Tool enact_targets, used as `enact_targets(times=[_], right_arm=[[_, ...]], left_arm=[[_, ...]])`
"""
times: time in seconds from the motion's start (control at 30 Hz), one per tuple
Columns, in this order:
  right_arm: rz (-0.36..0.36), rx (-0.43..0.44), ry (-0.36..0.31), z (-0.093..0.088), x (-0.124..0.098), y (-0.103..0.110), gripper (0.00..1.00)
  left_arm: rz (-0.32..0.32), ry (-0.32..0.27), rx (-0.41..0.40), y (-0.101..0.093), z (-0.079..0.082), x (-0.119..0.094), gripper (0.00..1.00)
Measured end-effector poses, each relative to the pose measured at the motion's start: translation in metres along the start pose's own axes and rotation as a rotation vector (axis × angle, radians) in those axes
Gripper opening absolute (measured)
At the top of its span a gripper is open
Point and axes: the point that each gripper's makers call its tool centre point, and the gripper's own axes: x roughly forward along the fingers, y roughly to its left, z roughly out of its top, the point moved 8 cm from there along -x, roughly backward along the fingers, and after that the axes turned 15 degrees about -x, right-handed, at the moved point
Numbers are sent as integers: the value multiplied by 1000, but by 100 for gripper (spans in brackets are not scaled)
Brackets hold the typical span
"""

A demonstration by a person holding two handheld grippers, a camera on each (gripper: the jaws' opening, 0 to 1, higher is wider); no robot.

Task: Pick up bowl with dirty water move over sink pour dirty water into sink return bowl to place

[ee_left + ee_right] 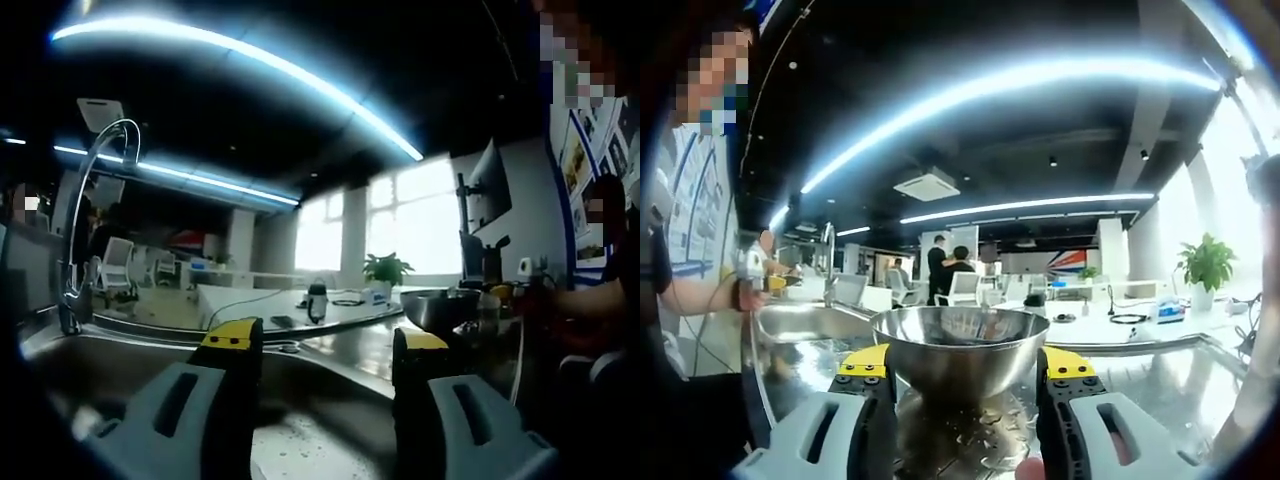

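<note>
The bowl (960, 350) sat on the wet steel counter (1160, 375) between the right gripper's (965, 395) open jaws, not yet clenched, so closing squarely and lifting level should avoid spills; the left gripper (325, 365) hung open over the sink (150, 365).

bowl (960, 350) polished metal, mirror-shiny, smooth. counter (1160, 375) brushed steel, glossy, wet-looking speckles under bowl. sink (130, 365) same steel, duller sheen. faucet (90, 200) chrome, bright glare along curve. right gripper (962, 385) and left gripper (320, 370) both matt grey plastic, jaws black with yellow plastic tips, no shine.
</note>
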Motion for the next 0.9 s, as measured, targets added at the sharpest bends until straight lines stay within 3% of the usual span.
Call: enact_targets(times=[0.33,0.5,0.77,0.9], right_arm=[[5,31,-16,1,0,0,50],[-33,133,-81,7,-5,-12,50],[-71,117,-95,40,-6,-15,45],[-48,77,-122,60,-3,-15,39]], left_arm=[[-5,-12,-1,-1,1,-1,48],[-27,-8,14,-4,0,-1,49],[-30,19,19,-3,-1,0,49],[-31,22,34,-4,-1,-1,49]])
